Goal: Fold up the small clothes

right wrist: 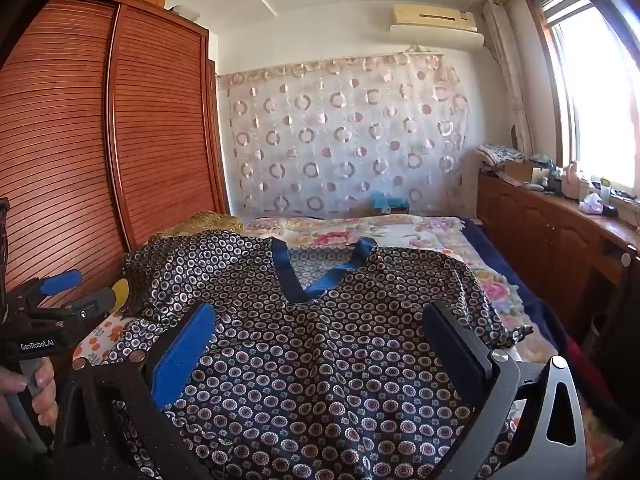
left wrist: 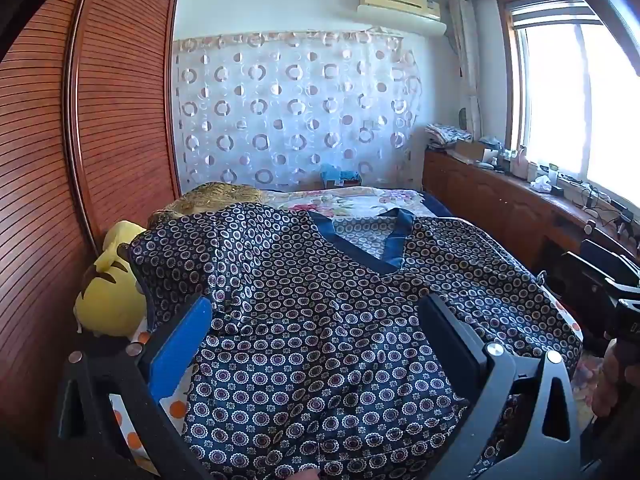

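A dark navy top printed with small rings, with a blue V-neck band, lies spread front-up on the bed. In the right wrist view the same top fills the foreground, collar away from me. My left gripper hovers over the top's left part, open wide, its blue pad and black finger apart, nothing pinched. My right gripper is open wide over the top's middle, nothing between its pads. The left gripper also shows at the left edge, held by a hand.
A flowered bedspread covers the bed. A yellow plush toy lies at the bed's left by the wooden wardrobe. A wooden cabinet with clutter runs along the right under the window. A patterned curtain hangs behind.
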